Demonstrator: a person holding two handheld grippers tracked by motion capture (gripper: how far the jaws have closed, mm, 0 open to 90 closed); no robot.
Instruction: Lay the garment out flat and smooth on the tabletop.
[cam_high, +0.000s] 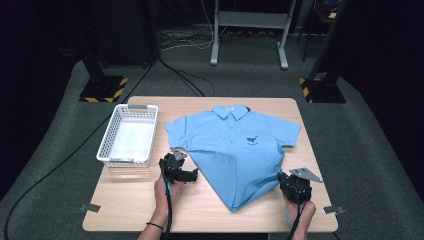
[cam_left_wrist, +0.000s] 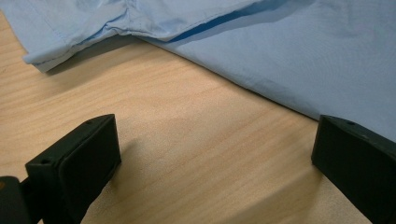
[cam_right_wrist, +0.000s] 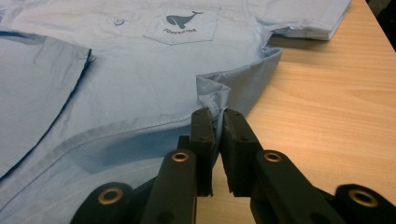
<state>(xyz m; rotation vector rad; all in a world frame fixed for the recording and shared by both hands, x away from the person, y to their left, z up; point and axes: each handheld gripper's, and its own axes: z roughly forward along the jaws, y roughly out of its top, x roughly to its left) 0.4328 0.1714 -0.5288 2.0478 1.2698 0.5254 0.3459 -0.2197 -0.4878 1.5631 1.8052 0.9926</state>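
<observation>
A light blue short-sleeved shirt (cam_high: 235, 150) with a whale print on its chest pocket (cam_right_wrist: 182, 23) lies on the wooden table (cam_high: 130, 200), its left side folded over toward the middle. My right gripper (cam_right_wrist: 217, 116) is shut on the shirt's hem corner (cam_right_wrist: 212, 91) at the lower right, and the cloth bunches up between the pads. In the high view that gripper (cam_high: 284, 179) sits at the shirt's right edge. My left gripper (cam_high: 192, 175) rests open on the bare wood just left of the folded edge (cam_left_wrist: 243, 84), with nothing between its fingers (cam_left_wrist: 74, 172).
A white plastic basket (cam_high: 128, 135), empty inside, stands on the table's left side. Bare wood runs along the front edge and beside the shirt's right sleeve (cam_right_wrist: 317, 23). Beyond the table are stand bases (cam_high: 102, 89) and cables on grey carpet.
</observation>
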